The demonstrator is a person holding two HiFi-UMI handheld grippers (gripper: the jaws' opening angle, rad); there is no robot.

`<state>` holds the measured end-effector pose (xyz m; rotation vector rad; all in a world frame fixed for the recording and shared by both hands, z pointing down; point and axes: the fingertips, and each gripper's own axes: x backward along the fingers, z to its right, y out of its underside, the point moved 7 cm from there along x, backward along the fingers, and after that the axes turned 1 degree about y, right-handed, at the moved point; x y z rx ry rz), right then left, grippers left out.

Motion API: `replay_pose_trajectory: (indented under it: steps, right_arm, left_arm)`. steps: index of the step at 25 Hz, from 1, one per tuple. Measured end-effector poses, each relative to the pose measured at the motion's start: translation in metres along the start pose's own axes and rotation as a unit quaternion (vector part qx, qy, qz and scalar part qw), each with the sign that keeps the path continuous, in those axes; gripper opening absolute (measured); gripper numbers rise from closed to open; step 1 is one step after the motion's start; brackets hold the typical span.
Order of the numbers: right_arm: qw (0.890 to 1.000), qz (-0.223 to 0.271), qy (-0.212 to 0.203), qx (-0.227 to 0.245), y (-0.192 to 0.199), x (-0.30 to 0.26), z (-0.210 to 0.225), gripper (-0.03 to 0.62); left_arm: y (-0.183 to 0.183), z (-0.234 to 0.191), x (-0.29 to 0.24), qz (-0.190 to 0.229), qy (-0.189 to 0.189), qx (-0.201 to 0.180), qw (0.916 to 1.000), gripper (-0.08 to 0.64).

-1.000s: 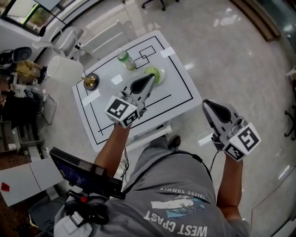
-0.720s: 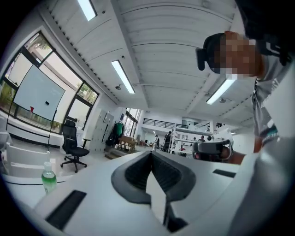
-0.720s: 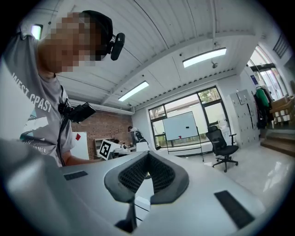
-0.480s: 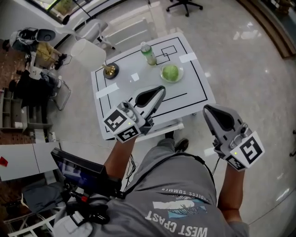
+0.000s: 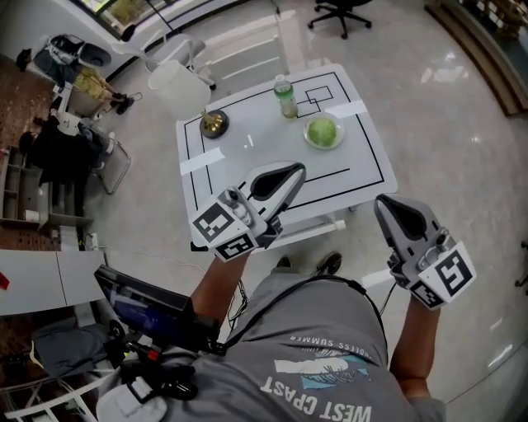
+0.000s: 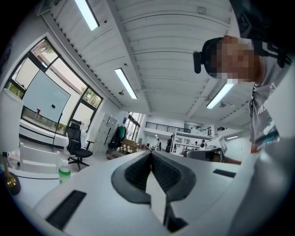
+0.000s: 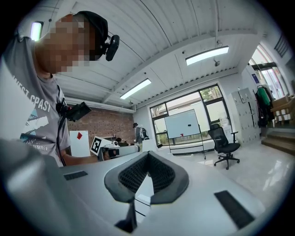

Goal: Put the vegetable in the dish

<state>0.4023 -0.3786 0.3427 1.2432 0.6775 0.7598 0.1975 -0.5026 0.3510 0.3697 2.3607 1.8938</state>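
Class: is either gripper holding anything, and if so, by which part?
Nothing is held. The left gripper and the right gripper are both shut and empty; the green vegetable sits in its dish.

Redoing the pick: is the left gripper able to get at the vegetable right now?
Probably not yet: the left gripper, tongs shut and empty, is held by the near edge of the table; the vegetable sits farther back in the dish. Nothing stands between them.

One table (image 5: 363, 165). On it: one bottle (image 5: 286, 96), one dish (image 5: 308, 137), one vegetable (image 5: 323, 129), one brass pot (image 5: 214, 124), two long tape strips (image 5: 200, 161). Two tools: left tool (image 5: 301, 169), right tool (image 5: 380, 201). One black office chair (image 5: 337, 7) on floor.
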Motion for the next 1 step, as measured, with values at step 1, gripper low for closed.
replay_pose_trajectory:
  steps: [1]
  right_arm:
    - [1.0,-0.001,0.002,0.002,0.0001,-0.0034,-0.0034,0.006]
  left_arm:
    - [-0.001,-0.0013,0.0049,0.003,0.003,0.001,1.0,0.008]
